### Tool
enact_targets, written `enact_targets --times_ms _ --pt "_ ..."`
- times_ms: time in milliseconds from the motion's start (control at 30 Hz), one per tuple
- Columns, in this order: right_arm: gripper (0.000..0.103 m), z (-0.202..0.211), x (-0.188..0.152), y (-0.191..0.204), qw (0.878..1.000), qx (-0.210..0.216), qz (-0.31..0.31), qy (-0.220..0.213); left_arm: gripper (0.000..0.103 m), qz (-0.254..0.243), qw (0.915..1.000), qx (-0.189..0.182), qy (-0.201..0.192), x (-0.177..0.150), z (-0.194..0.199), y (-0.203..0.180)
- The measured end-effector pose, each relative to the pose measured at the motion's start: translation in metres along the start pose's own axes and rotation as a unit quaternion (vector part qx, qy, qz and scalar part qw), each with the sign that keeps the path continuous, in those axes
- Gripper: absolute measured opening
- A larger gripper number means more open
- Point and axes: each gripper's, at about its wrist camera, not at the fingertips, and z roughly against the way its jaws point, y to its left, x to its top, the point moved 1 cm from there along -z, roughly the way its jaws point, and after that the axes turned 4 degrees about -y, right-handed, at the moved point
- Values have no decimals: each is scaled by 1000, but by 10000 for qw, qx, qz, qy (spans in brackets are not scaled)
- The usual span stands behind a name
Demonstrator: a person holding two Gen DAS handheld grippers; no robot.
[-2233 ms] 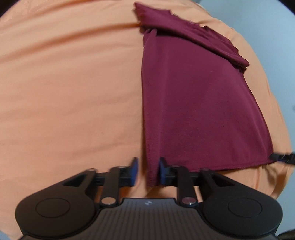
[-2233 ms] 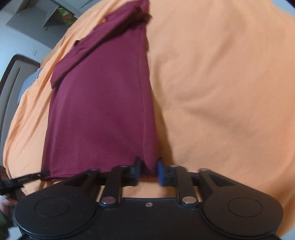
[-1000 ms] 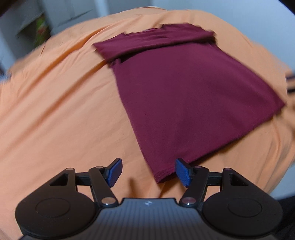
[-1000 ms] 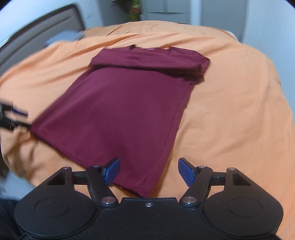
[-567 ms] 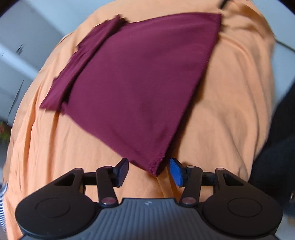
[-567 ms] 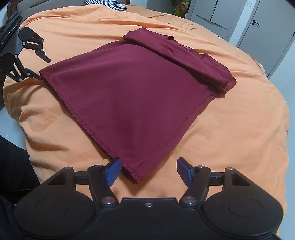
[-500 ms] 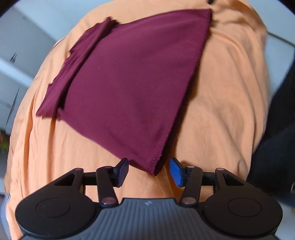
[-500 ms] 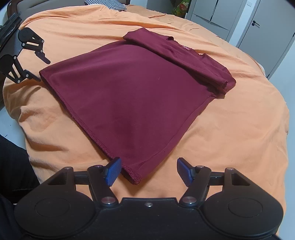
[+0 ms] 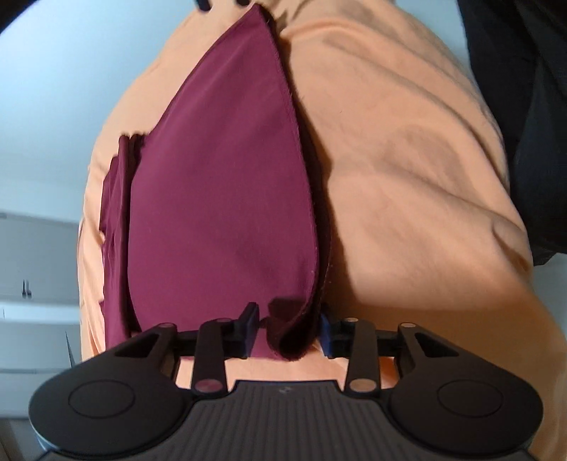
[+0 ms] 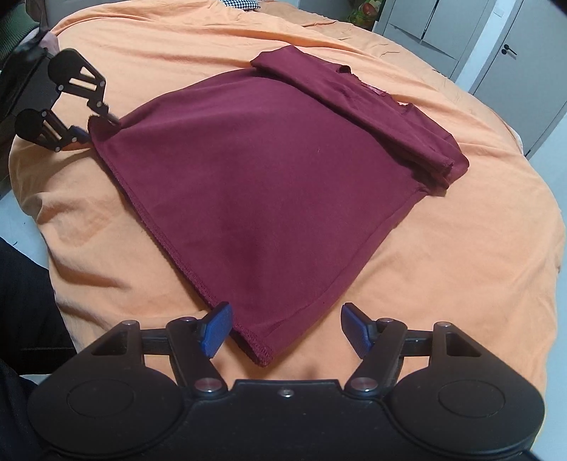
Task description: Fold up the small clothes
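Note:
A dark red shirt (image 10: 269,177) lies flat on the orange bedcover (image 10: 478,266), its sleeves folded in along the far edge. My right gripper (image 10: 285,331) is open, its blue pads on either side of the shirt's near hem corner. My left gripper (image 9: 287,331) is open around the other hem corner (image 9: 294,329), which is bunched up between the fingers. It also shows in the right wrist view (image 10: 95,122) at the shirt's left corner. The shirt in the left wrist view (image 9: 219,198) stretches away from the fingers.
The orange bedcover (image 9: 407,177) covers the whole bed. Grey cabinet doors (image 10: 460,32) stand behind the bed at the far right. A checked cushion (image 10: 241,4) lies at the far edge. Dark clothing of a person (image 9: 524,88) is beside the bed's near edge.
My left gripper has swung round and moved onto the hem corner, narrowing its jaws, and the corner now bunches between them. My right gripper has stayed open at its corner.

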Motion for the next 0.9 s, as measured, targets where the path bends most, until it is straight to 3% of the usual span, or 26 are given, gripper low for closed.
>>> enact_targets --times_ms 133,200,300,367,400,467,533,633,667,700,767,900 --pt "71 -4 5 -2 10000 4 -59 19 38 -389 9990 -178 -161 -2 -1 -7" --pt "71 -6 8 -2 10000 1 -70 36 35 -262 9990 -346 -126 -3 -5 -2" --pt "71 -8 11 -4 9999 18 -104 37 20 487 9959 -759 9 -6 -12 20" --pt "71 -10 13 -4 9999 38 -113 42 14 1472 9833 -1067 38 -9 -15 46" --pt "71 -11 14 -4 9999 51 -107 42 12 2062 9713 -1185 31 -12 -16 62" --pt "70 -11 16 -4 9999 101 -95 25 7 3266 9367 -1263 -33 -23 -19 92" --pt "70 -11 17 -5 9998 189 -97 -11 7 4415 8888 -1228 -92 -40 -24 123" --pt "70 -10 19 -7 9992 387 -78 -37 7 5780 8065 -1243 -63 -68 -41 157" --pt "70 -10 20 -7 9991 430 -55 -15 7 6068 7848 -1263 -53 -75 -47 165" --pt "70 -11 21 -7 9988 481 -34 7 7 6263 7691 -1272 -48 -81 -52 173" --pt "70 -14 23 -7 9986 532 37 60 7 6446 7532 -1304 -64 -85 -60 184" --pt "68 -25 28 -3 9975 536 414 213 7 6512 7454 -1419 -77 -91 -70 193"
